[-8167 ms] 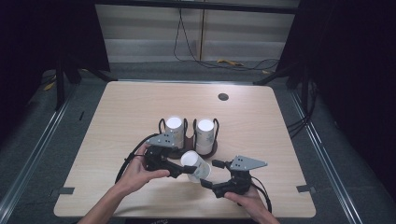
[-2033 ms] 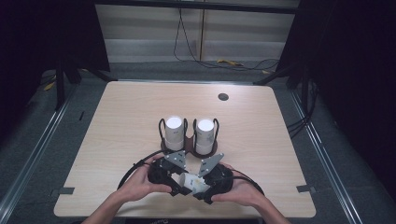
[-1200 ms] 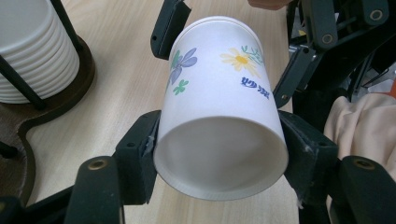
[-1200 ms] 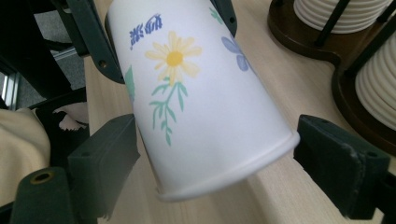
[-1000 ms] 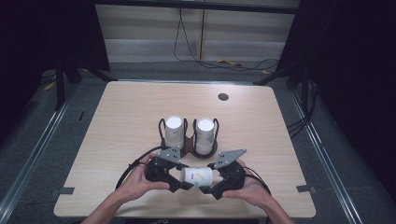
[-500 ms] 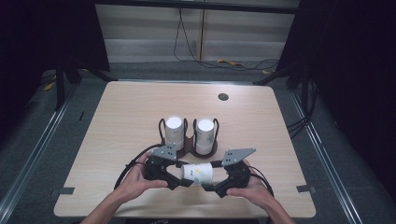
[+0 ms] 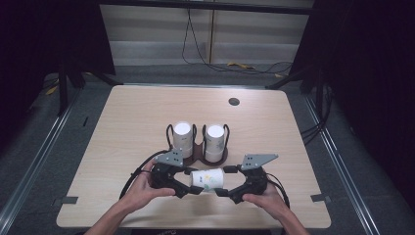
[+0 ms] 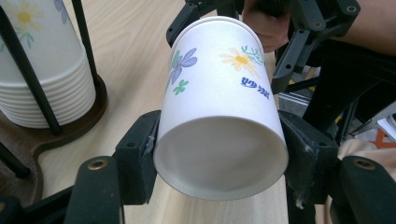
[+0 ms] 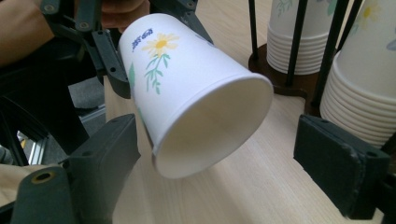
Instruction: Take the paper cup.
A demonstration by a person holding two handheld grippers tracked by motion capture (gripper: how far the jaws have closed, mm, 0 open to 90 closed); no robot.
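Since a second ago, grippers barely shifted. Left gripper [image 8: 219, 154] clamps the cup [image 8: 222, 107]; right gripper [image 9: 224, 154], at 3 o'clock, gapes around its rim. Squeezing harder could crush it.

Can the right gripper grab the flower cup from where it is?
Probably yes. The flower cup lies sideways in the left gripper, its open mouth between the right gripper's open jaws. Nothing blocks them; one pad is already near the rim.

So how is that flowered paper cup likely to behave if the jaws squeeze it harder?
The paper cup looks thin-walled and empty, so it would probably dent. It is held sideways by the left gripper; set down that way, its tapered round body would likely roll in a curve.
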